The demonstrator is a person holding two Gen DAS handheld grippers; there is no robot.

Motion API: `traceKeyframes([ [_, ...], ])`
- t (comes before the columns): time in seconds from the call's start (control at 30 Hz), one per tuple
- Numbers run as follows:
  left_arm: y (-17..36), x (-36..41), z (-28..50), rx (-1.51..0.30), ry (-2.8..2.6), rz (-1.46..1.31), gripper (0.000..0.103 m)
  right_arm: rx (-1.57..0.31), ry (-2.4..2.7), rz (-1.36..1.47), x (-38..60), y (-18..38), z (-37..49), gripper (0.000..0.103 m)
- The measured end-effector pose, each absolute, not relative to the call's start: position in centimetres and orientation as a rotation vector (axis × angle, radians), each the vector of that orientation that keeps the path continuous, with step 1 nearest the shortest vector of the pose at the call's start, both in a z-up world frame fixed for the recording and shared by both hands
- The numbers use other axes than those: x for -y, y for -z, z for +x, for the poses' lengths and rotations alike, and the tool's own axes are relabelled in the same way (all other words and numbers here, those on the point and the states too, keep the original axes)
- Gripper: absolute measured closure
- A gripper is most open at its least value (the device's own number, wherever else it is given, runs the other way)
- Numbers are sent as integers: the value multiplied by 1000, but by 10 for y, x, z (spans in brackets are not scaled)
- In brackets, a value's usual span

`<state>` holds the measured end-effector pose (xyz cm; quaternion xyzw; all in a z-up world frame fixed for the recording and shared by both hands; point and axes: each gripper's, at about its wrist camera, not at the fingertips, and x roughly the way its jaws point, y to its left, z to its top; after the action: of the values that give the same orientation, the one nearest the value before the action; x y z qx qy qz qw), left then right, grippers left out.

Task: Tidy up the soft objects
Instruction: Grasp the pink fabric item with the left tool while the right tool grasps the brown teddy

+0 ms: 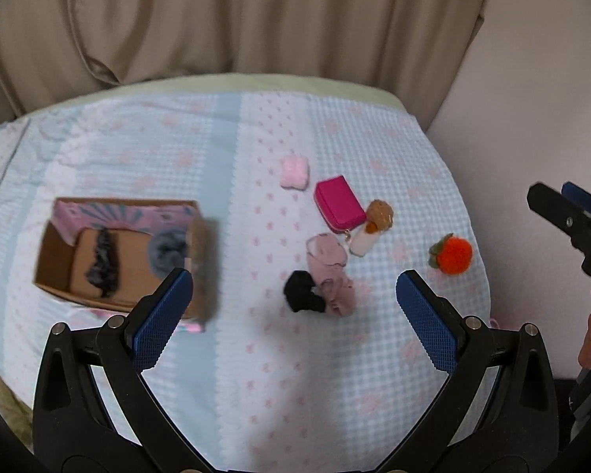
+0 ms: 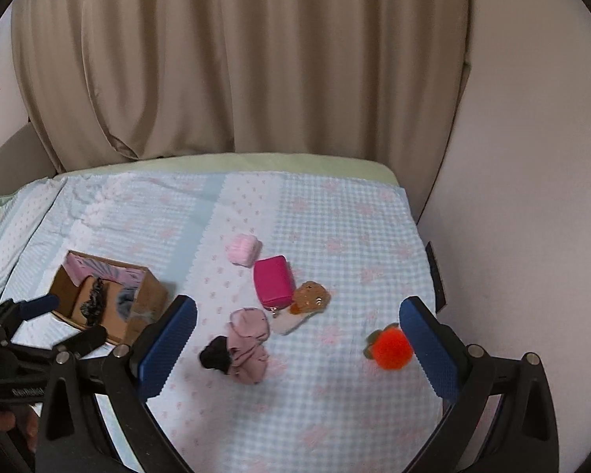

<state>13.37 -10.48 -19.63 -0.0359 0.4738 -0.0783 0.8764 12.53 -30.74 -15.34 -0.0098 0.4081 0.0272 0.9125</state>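
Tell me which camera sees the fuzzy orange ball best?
The left wrist view shows the fuzzy orange ball best: all of it is visible, green leaves included, out in the open on the bedspread. In the right wrist view, one blue finger of the right gripper covers its right edge.

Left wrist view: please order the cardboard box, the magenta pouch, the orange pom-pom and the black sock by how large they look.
1. Cardboard box, clearly largest.
2. Magenta pouch.
3. Orange pom-pom and black sock look alike in size, so I do not rank them.
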Motion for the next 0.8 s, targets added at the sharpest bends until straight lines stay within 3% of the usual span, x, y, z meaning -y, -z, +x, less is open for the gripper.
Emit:
traceKeyframes([
  [0.53, 392, 195, 225, -1102, 136, -11, 1, -958, -146, -30, 345, 326, 241, 4],
  [0.8, 447, 210, 243, -1152, 139, 34, 8, -1031, -187, -39, 346, 390, 270, 8],
])
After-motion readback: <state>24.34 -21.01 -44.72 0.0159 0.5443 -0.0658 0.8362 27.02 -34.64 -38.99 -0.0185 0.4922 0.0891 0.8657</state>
